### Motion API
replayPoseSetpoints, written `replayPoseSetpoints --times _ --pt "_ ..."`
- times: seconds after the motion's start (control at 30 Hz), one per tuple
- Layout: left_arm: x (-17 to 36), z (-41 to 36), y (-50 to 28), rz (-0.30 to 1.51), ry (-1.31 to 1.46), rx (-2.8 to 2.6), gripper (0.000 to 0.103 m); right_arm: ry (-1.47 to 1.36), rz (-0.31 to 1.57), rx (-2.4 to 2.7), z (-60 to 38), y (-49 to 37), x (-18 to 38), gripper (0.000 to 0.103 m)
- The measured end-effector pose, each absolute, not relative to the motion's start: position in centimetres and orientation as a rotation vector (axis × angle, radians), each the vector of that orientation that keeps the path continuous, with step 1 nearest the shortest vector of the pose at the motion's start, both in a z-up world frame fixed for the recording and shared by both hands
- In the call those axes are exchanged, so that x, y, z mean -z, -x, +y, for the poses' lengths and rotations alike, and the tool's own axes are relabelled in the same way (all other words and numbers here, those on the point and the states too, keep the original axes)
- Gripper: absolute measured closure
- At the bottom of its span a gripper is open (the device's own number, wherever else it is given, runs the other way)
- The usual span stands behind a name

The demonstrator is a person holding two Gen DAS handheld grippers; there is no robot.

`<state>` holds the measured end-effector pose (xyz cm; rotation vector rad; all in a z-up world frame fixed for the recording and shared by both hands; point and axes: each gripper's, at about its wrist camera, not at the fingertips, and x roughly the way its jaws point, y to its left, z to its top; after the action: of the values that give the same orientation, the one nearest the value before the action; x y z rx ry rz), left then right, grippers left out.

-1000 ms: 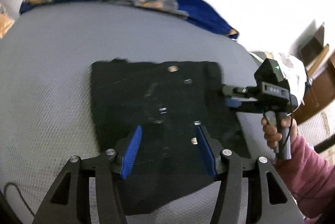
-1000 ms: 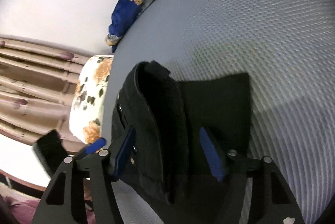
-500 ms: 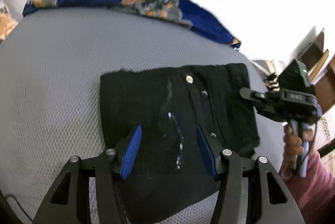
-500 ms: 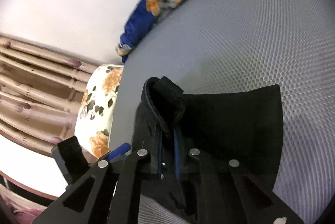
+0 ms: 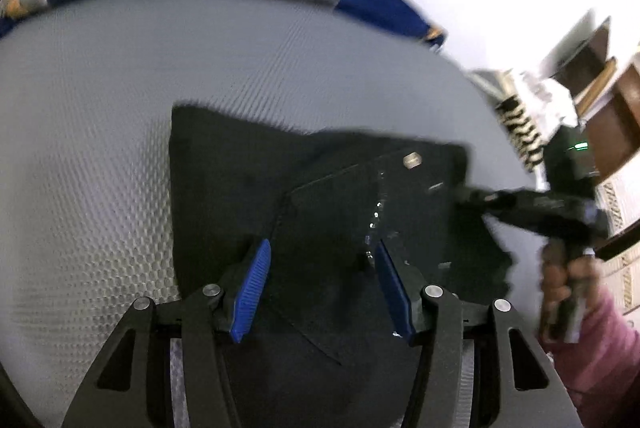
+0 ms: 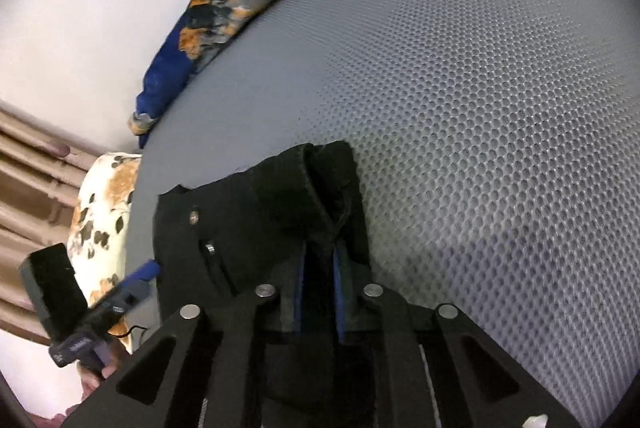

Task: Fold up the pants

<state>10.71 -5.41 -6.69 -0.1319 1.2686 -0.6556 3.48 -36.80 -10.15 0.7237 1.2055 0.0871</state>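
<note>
Pants (image 5: 320, 211) folded on grey mattress (image 5: 100, 147), waistband edge pinched in right claw (image 6: 318, 292)

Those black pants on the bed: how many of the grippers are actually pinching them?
1. The right gripper is shut on the pants at their folded edge; the left gripper hangs open over them.
</note>
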Motion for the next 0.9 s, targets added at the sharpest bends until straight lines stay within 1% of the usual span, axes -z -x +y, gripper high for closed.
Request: replayPoseSetpoints --times 0.1,0.17,0.5,0.63,0.8,0.9 --pt "6.7 -6.0 -10.5 1.257 0.094 0.647 0.048 -0.686 1.210 -0.073 -36.9 -3.2 10.1 0.083" --pt "6.3 -6.6 -10.1 1.246 0.037 0.638 0.048 -0.662 1.219 -0.049 -36.8 -2.9 9.8 0.070" --pt "5.0 -5.8 -5.9 1.222 -0.072 0.597 0.048 -0.521 1.270 -0.046 -33.9 1.5 7.6 0.069" --pt "5.3 -5.1 -3.7 1.241 -0.093 0.572 0.048 -0.485 1.268 -0.002 -33.1 2.9 7.4 0.063" --pt "5.6 -4.8 -1.9 1.234 -0.105 0.531 0.048 -0.474 1.266 0.024 -32.7 4.2 7.8 0.063" --pt "5.6 -5.0 -1.8 1.234 -0.110 0.507 0.048 -0.470 1.255 0.044 -32.6 4.5 8.0 0.060"
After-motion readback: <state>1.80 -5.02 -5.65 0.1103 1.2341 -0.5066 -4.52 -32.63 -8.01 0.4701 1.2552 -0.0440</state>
